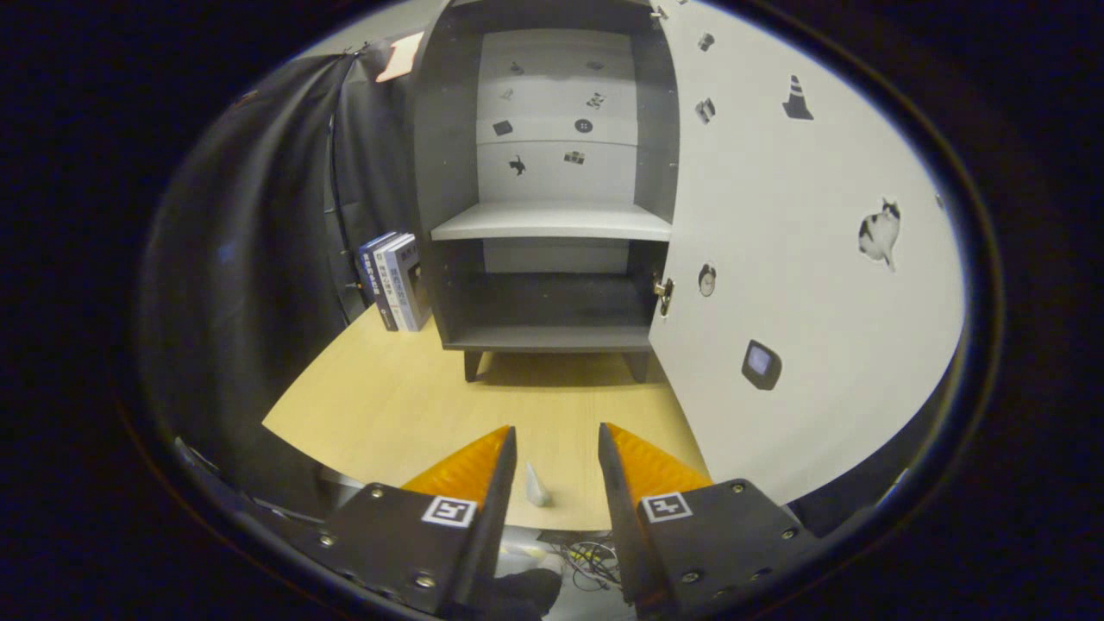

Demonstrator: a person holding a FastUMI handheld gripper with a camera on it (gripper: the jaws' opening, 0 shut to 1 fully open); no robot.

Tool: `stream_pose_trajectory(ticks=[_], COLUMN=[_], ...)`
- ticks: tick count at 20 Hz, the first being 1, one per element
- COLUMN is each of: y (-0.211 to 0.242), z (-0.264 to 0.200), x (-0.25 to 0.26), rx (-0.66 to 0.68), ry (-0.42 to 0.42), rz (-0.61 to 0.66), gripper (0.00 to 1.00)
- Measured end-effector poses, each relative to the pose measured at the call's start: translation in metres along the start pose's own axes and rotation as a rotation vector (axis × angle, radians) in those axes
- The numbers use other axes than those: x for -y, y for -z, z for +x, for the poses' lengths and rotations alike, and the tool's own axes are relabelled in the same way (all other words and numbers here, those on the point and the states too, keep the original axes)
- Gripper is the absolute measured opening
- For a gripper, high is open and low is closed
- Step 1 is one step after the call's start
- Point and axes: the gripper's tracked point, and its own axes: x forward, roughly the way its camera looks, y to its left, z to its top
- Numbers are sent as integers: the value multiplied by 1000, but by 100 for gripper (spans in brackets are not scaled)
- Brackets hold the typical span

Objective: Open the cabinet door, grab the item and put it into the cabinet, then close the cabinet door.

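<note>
A small pale grey wedge-shaped item [536, 486] lies on the light wooden table [414, 405], in the gap between the spread fingers of the claw [556, 440], closer to the left one and touched by neither. The claw is open and holds nothing. Beyond it, the grey cabinet [552, 181] stands on short legs with its white sticker-dotted door [802, 285] swung wide to the right, baring a pale shelf [552, 222] and a dark lower compartment; a few upright books [395, 280] stand just beside its left wall.
</note>
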Motion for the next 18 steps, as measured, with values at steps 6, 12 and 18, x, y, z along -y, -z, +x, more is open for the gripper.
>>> stream_pose_trajectory(ticks=[6,12,18], y=[39,77,104], z=[30,73,112], x=[-13,-14,-19], rx=[-108,-206,-299], ry=[-44,-81,-141], rz=[-66,-68,-70], gripper=[73,74,74])
